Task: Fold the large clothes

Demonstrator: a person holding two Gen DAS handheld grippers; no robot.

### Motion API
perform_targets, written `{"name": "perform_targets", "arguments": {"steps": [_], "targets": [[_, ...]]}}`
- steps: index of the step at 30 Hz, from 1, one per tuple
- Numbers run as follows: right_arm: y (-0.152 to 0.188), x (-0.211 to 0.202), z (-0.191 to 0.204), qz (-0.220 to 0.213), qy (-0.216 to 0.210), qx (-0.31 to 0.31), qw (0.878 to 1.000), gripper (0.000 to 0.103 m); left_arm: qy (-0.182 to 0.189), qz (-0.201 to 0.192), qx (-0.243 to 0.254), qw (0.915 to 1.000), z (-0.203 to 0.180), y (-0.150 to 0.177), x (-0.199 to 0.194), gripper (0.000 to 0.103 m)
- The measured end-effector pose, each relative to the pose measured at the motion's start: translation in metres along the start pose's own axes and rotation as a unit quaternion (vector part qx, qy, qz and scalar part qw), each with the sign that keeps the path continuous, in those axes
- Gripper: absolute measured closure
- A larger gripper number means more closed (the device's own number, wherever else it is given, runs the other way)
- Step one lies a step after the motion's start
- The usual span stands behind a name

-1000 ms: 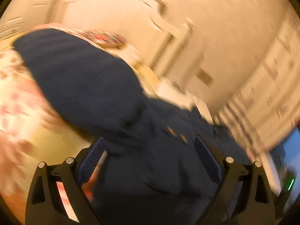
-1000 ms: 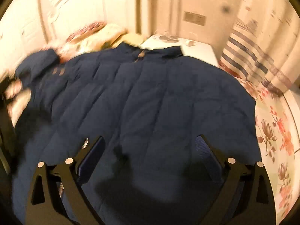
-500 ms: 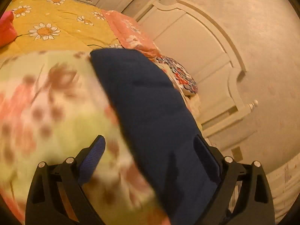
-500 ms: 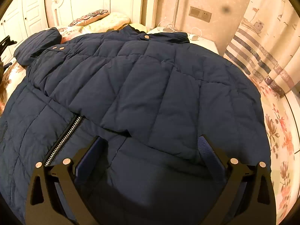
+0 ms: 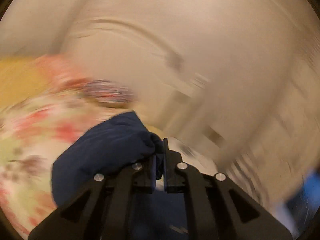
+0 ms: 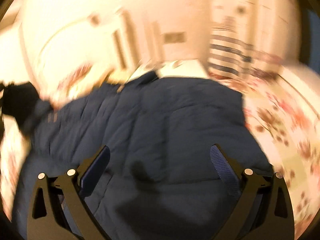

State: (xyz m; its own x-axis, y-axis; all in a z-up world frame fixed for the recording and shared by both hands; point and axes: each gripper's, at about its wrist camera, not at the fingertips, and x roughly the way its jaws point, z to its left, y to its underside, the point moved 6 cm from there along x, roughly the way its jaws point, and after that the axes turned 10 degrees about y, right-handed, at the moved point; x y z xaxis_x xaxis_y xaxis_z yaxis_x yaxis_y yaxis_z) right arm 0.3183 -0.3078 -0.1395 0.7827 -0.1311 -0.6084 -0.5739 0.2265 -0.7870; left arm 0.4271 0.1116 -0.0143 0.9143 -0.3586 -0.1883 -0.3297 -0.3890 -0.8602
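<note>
1. Half a second ago the left gripper (image 5: 159, 158) had its fingers wide apart over the sleeve; now they are pinched together on the end of the sleeve (image 5: 112, 148), with a fold of navy fabric squeezed between the pads.
2. That means the sleeve is caught, so the fold can begin: judging from the grip, the next step is likely to carry the sleeve across the body of the jacket (image 6: 160, 140).
3. The left wrist view is heavily smeared, so the hand seems to be swinging fast. The gripper points out over the floral bedspread (image 5: 26, 140) toward the pale headboard (image 5: 140, 56), with the sleeve bunched to the left of the fingers.
4. The right gripper (image 6: 160, 160) hovers over the lower middle of the jacket, fingers spread wide and holding nothing.
5. The jacket lies flat on the bed, collar toward the headboard, sleeve end at far left.
</note>
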Motion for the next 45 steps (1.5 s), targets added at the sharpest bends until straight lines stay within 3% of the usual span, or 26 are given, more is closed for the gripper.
{"name": "perform_targets", "arguments": {"steps": [1, 3, 6, 7, 8, 9, 10, 12, 14, 17, 19, 20, 21, 22, 24, 25, 26, 28, 30, 32, 36, 39, 42, 45], "targets": [[-0.003, -0.002, -0.012, -0.009, -0.006, 0.035, 0.999, 0.007, 0.020, 0.025, 0.034, 0.9989, -0.033, 0.013, 0.009, 0.098], [-0.006, -0.004, -0.030, -0.017, -0.015, 0.085, 0.996, 0.007, 0.056, 0.095, 0.127, 0.9857, -0.113, 0.067, 0.033, 0.096], [-0.007, -0.004, -0.052, -0.018, -0.032, 0.142, 0.989, 0.007, 0.081, 0.196, 0.231, 0.9495, -0.177, 0.160, 0.058, 0.086], [-0.007, -0.003, -0.058, -0.015, -0.039, 0.157, 0.987, 0.007, 0.083, 0.222, 0.252, 0.9382, -0.188, 0.184, 0.065, 0.078], [-0.007, -0.002, -0.062, -0.012, -0.043, 0.167, 0.985, 0.007, 0.087, 0.279, 0.278, 0.9153, -0.196, 0.227, 0.076, 0.063], [-0.007, -0.002, -0.065, -0.010, -0.045, 0.172, 0.984, 0.006, 0.087, 0.308, 0.287, 0.9028, -0.194, 0.249, 0.080, 0.052], [-0.007, -0.001, -0.067, -0.009, -0.047, 0.175, 0.983, 0.006, 0.077, 0.335, 0.313, 0.8857, -0.192, 0.276, 0.085, 0.034], [-0.008, 0.000, -0.066, -0.008, -0.050, 0.172, 0.984, 0.006, 0.067, 0.329, 0.343, 0.8772, -0.194, 0.284, 0.082, 0.032], [-0.008, 0.000, -0.063, -0.009, -0.053, 0.164, 0.985, 0.006, 0.083, 0.333, 0.336, 0.8775, -0.196, 0.275, 0.074, 0.020], [-0.006, -0.001, -0.062, -0.008, -0.056, 0.163, 0.985, 0.006, 0.098, 0.304, 0.328, 0.8888, -0.200, 0.244, 0.048, 0.020], [-0.005, -0.001, -0.064, -0.007, -0.060, 0.169, 0.984, 0.006, 0.130, 0.243, 0.313, 0.9091, -0.204, 0.210, 0.015, 0.019], [-0.004, -0.001, -0.065, -0.006, -0.063, 0.170, 0.983, 0.006, 0.136, 0.217, 0.302, 0.9183, -0.206, 0.199, 0.003, 0.015], [-0.004, 0.000, -0.065, -0.004, -0.065, 0.172, 0.983, 0.006, 0.134, 0.183, 0.280, 0.9329, -0.197, 0.181, -0.011, 0.011], [-0.003, 0.000, -0.064, -0.003, -0.065, 0.172, 0.983, 0.006, 0.120, 0.154, 0.251, 0.9482, -0.181, 0.163, -0.020, 0.008], [-0.003, 0.000, -0.062, -0.001, -0.064, 0.167, 0.984, 0.006, 0.075, 0.130, 0.188, 0.9707, -0.149, 0.143, -0.014, 0.008], [-0.003, 0.001, -0.060, -0.001, -0.063, 0.162, 0.985, 0.006, 0.032, 0.127, 0.139, 0.9816, -0.113, 0.135, -0.010, 0.009], [-0.003, 0.001, -0.057, 0.000, -0.061, 0.154, 0.986, 0.006, 0.006, 0.131, 0.111, 0.9852, -0.090, 0.134, -0.007, 0.015], [-0.003, 0.000, -0.054, -0.001, -0.058, 0.143, 0.988, 0.006, -0.038, 0.154, 0.054, 0.9858, -0.044, 0.141, -0.002, 0.031], [-0.003, 0.000, -0.049, 0.000, -0.056, 0.131, 0.990, 0.006, -0.080, 0.180, 0.026, 0.9801, -0.007, 0.153, -0.002, 0.034], [-0.002, 0.001, -0.045, 0.002, -0.052, 0.119, 0.991, 0.006, -0.114, 0.201, 0.031, 0.9725, 0.009, 0.163, 0.001, 0.034], [-0.002, 0.003, -0.037, 0.005, -0.045, 0.097, 0.994, 0.006, -0.124, 0.221, 0.031, 0.9669, 0.018, 0.171, 0.009, 0.032], [-0.001, 0.004, -0.028, 0.006, -0.037, 0.073, 0.997, 0.006, -0.132, 0.241, 0.021, 0.9614, 0.027, 0.176, 0.020, 0.025], [0.000, 0.002, -0.018, 0.002, -0.016, 0.042, 0.999, 0.006, -0.124, 0.239, 0.000, 0.9630, 0.033, 0.178, 0.014, 0.022], [-0.001, -0.006, 0.012, -0.020, 0.004, -0.031, 0.999, 0.006, -0.121, 0.233, -0.001, 0.9648, 0.031, 0.179, 0.007, 0.022]]}}
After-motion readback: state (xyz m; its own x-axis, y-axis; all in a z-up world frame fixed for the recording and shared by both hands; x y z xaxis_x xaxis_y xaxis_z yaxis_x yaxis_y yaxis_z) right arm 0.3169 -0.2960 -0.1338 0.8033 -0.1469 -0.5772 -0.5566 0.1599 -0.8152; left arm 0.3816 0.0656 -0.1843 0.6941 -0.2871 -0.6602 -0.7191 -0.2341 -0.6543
